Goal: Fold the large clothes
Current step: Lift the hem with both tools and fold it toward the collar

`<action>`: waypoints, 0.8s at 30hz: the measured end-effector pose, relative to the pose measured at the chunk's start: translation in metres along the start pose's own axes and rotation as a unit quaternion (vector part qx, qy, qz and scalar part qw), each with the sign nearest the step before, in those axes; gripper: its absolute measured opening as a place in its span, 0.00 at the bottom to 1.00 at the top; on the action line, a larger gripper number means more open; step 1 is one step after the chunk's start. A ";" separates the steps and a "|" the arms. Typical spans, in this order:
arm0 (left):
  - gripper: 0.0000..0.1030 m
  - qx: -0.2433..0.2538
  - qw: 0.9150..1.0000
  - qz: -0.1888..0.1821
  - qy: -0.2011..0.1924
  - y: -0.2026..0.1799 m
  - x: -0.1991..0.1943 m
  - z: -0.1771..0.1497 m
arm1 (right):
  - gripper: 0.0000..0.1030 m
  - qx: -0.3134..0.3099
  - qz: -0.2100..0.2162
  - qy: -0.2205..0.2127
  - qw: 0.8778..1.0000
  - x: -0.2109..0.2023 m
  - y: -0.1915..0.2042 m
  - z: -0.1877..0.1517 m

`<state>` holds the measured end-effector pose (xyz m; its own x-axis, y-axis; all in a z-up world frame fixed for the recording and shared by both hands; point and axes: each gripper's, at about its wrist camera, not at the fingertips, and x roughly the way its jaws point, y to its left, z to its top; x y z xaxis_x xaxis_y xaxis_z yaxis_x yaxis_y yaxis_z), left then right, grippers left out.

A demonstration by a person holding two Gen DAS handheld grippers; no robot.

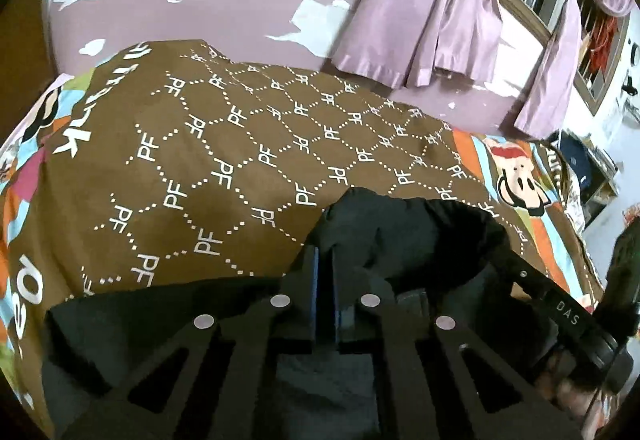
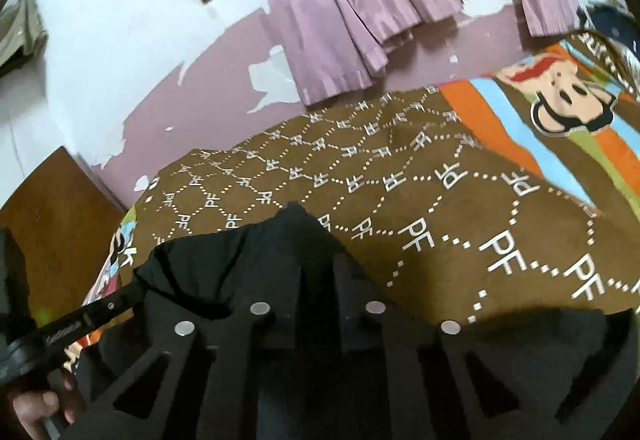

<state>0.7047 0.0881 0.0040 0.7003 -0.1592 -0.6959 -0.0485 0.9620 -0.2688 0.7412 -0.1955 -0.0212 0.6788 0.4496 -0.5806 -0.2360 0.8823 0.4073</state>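
A black garment (image 1: pixel 400 232) is lying on a brown bedspread (image 1: pixel 240 144) that is showing white dotted diamonds, "PF" letters and striped cartoon-monkey borders; lilac curtains (image 2: pixel 340 0) are hanging against a peeling mauve wall (image 1: pixel 220 0).

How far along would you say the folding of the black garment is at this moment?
Early. Done: the black garment lies on the brown bedspread. In hand: the left gripper and right gripper are each shut on its near edge. Left: no tidy fold shows yet, so the folding remains.

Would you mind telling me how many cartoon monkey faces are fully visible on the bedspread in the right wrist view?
1: the monkey face sits at the bedspread's far right; more may be hidden.
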 end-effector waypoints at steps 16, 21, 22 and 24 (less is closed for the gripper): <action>0.01 -0.016 0.998 0.019 -0.065 0.015 -0.091 -0.056 | 0.06 -0.047 0.010 -0.040 0.998 -0.110 -0.005 -0.050; 0.01 0.033 0.997 0.017 -0.065 0.004 -0.116 -0.090 | 0.06 -0.060 -0.007 -0.024 0.998 -0.116 -0.013 -0.078; 0.01 0.043 0.997 0.019 -0.060 0.003 -0.116 -0.097 | 0.05 -0.057 -0.010 -0.016 0.998 -0.113 -0.016 -0.082; 0.01 0.058 0.997 0.032 -0.030 0.006 -0.104 -0.112 | 0.05 -0.044 -0.015 0.005 0.999 -0.101 -0.024 -0.089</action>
<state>0.5522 0.0852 0.0000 0.7400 -0.0867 -0.6670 -0.0144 0.9894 -0.1447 0.6161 -0.2499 -0.0355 0.6802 0.4228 -0.5988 -0.2756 0.9044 0.3257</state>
